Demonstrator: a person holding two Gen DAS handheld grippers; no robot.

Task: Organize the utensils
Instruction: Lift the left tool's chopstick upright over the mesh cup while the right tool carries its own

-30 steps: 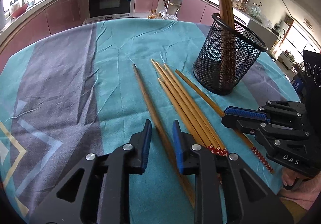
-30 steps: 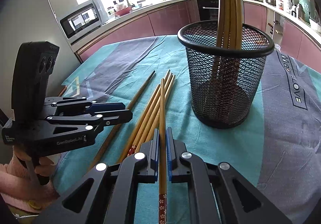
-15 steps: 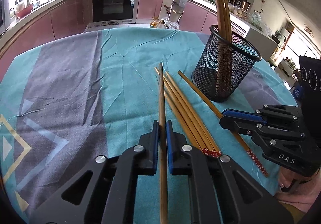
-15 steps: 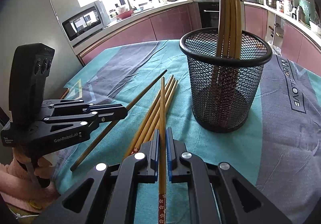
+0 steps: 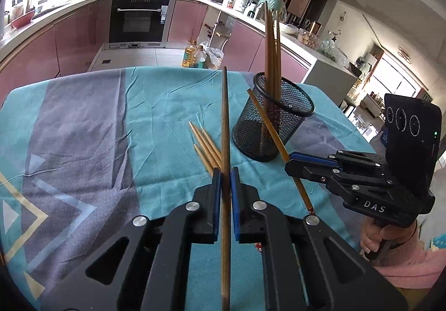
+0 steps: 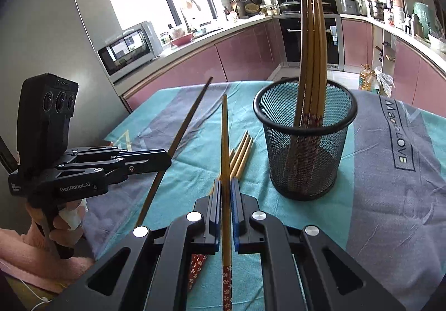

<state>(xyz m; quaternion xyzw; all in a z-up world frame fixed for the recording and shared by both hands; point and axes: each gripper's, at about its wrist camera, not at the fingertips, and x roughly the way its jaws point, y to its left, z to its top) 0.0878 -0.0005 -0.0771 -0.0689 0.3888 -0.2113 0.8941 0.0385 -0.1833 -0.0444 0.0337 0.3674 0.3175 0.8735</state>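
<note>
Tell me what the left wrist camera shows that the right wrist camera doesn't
Only the left wrist view shows the left claw close up, shut on a dark chopstick. Only the right wrist view shows the microwave, the "LOVE" lettering on the cloth, and the red floral end of the light chopstick in the right claw. Both show the mesh holder with upright chopsticks and loose chopsticks on the teal tablecloth.

A dark brown chopstick runs straight up the frame's centre, lifted off the cloth. A lighter chopstick slants at centre right, crossing the black mesh holder, which holds several upright chopsticks. Four loose chopsticks lie left of the holder
</note>
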